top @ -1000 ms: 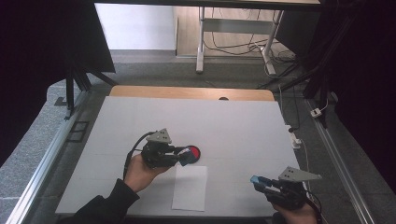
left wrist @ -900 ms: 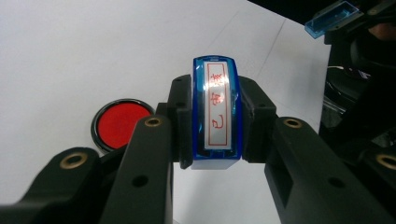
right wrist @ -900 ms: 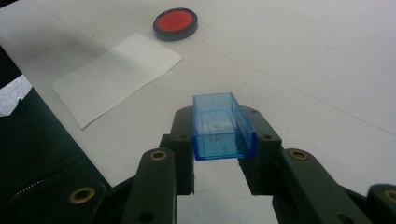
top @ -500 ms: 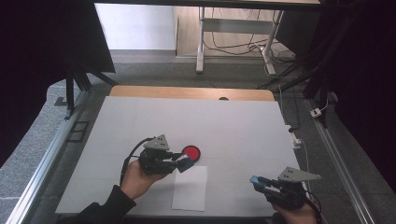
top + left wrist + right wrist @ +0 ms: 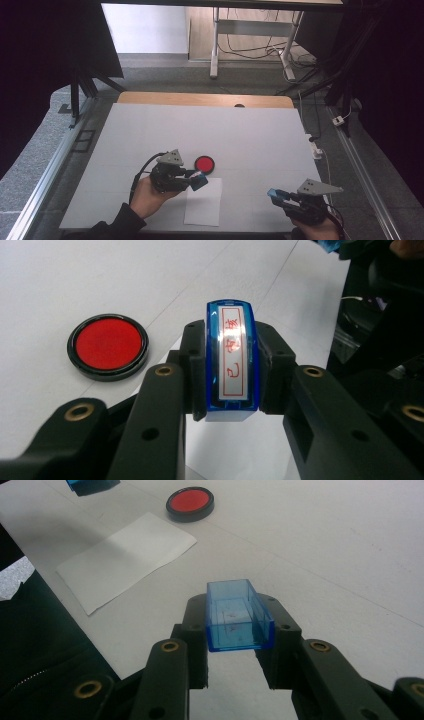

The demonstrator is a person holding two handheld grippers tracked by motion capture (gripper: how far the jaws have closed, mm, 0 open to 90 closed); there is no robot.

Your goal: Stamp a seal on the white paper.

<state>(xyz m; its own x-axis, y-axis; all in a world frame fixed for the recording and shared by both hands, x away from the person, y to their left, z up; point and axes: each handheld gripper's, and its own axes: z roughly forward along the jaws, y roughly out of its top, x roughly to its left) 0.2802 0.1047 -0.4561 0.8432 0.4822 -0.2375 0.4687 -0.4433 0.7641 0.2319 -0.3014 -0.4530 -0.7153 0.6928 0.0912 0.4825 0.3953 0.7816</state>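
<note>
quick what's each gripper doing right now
left gripper: shut on the blue stamp
right gripper: shut on the blue stamp cap

Only readable marking: red characters in a red rectangular frame on the white label of the blue stamp [image 5: 231, 360], seen in the left gripper view. Three characters in a column, likely Chinese; the lowest looks like "已", the upper two too blurred to read for sure. The stamp sits clamped in the left gripper [image 5: 227, 375]. No legible text on the red ink pad [image 5: 107, 346], paper [image 5: 127, 557] or blue cap [image 5: 239, 615].
</note>
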